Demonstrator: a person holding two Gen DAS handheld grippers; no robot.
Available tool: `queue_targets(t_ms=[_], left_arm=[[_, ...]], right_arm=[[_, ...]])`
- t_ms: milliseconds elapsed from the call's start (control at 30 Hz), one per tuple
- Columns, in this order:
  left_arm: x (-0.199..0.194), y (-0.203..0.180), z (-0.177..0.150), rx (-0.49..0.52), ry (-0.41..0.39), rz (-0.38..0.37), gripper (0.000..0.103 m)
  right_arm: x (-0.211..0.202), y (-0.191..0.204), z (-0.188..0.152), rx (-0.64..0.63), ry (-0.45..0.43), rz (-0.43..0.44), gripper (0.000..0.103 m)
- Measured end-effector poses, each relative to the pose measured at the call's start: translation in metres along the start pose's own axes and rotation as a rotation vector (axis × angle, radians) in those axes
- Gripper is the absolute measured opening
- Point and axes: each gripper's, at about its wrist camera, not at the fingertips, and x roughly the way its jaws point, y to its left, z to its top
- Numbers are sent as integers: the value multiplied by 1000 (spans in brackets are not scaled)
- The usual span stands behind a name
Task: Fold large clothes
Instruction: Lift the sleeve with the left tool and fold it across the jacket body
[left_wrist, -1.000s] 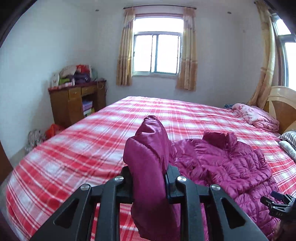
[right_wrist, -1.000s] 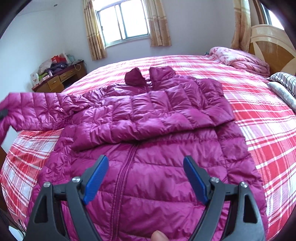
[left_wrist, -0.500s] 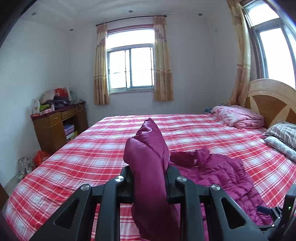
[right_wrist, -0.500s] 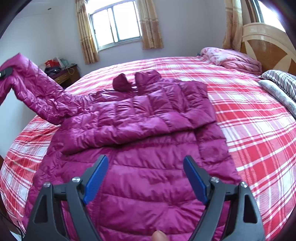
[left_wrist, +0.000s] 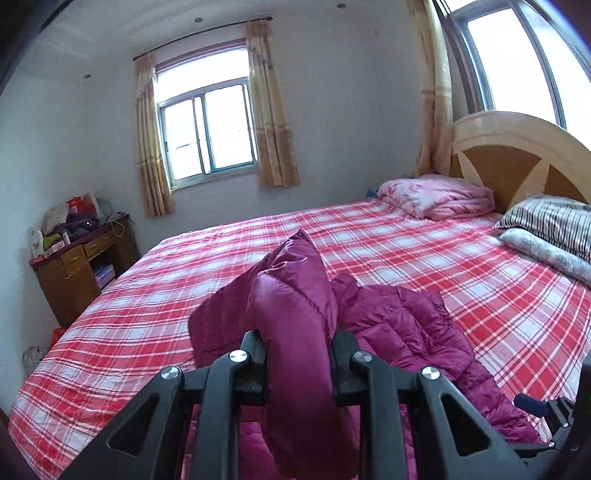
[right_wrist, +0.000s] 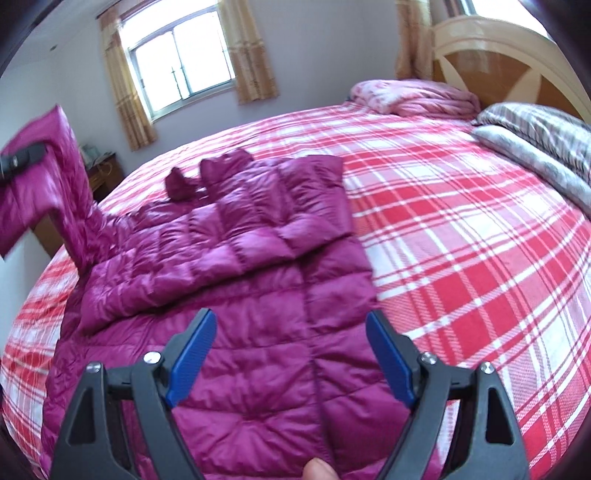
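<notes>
A magenta quilted down jacket (right_wrist: 258, 295) lies front up on the red plaid bed (right_wrist: 461, 240), one sleeve folded across its chest. My left gripper (left_wrist: 297, 343) is shut on the other sleeve (left_wrist: 295, 314) and holds it up above the bed; the raised sleeve (right_wrist: 48, 166) and that gripper (right_wrist: 18, 160) show at the left edge of the right wrist view. My right gripper (right_wrist: 291, 354) is open and empty, hovering over the jacket's lower half. The jacket body (left_wrist: 413, 332) shows to the right in the left wrist view.
A pink folded quilt (left_wrist: 439, 195) and striped pillows (left_wrist: 546, 229) lie by the wooden headboard (left_wrist: 517, 155). A wooden desk (left_wrist: 81, 266) with clutter stands at the bed's far left side. A curtained window (left_wrist: 207, 129) is in the far wall.
My left gripper has lifted the sleeve higher and swung it right, toward the jacket body. My right gripper stays open and has shifted slightly over the jacket's hem side.
</notes>
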Motion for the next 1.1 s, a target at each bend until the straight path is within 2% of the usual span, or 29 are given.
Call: queue_targets(t_ms=[400, 1100], left_arm=[[41, -48, -22, 61, 75, -29, 22], [80, -77, -49, 106, 170, -51, 23]], right_arm=[[8, -20, -2, 55, 6, -7, 85], [24, -29, -9, 75, 44, -16, 85]])
